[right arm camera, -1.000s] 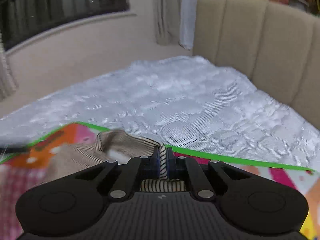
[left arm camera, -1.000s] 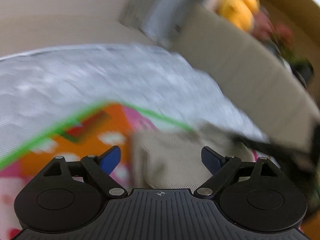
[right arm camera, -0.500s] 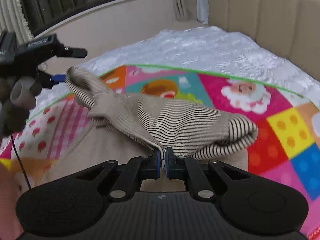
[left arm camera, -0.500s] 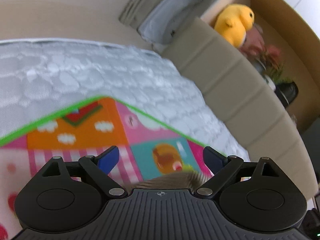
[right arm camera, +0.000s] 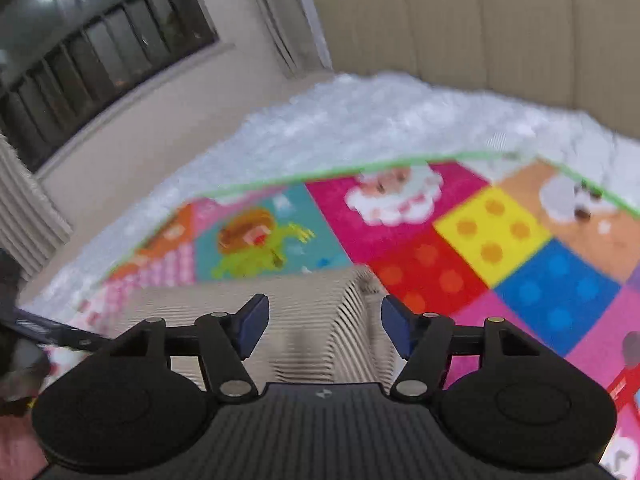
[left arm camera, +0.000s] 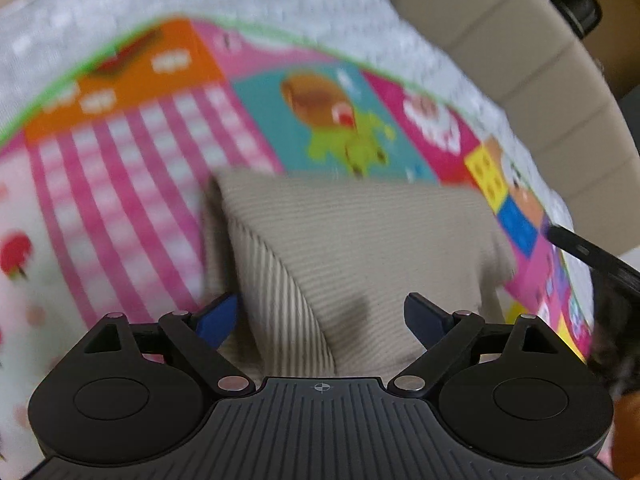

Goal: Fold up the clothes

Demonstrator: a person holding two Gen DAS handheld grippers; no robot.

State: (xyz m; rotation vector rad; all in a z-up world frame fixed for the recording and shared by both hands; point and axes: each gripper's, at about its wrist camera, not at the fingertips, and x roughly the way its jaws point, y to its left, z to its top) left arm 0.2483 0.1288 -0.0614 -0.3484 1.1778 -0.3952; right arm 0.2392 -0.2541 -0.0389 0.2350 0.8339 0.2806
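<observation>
The left gripper (left arm camera: 322, 318) has its jaws spread wide, and nothing is held between its blue pads (left arm camera: 218, 318). It hangs just above the near part of the shirt (left arm camera: 352, 248), a beige, finely striped garment lying folded on the mat (left arm camera: 132, 184). Seen from this gripper, the shirt's top layer is a smooth panel reaching to the far right, while a fold edge runs from its far left corner toward the near middle, showing bolder stripes on the flap beneath. Whether the left pad touches the cloth cannot be told through the blur.

The right gripper (right arm camera: 322, 322) is likewise wide open and empty, its pads (right arm camera: 394, 322) apart over the shirt's (right arm camera: 280, 320) right end. There the cloth turns down at a corner between the jaws, with the stripes running steeply on the side face.

The mat is a bright patchwork: pink checks to the left, a teal panel with a cartoon figure beyond the shirt, then red, yellow and blue dotted squares to the right, all bordered by a green edge. It lies on a white quilted mattress (right arm camera: 360, 120). A beige padded headboard (right arm camera: 500, 24) stands at the far side, and a dark barred window (right arm camera: 100, 52) sits on the far left wall.
</observation>
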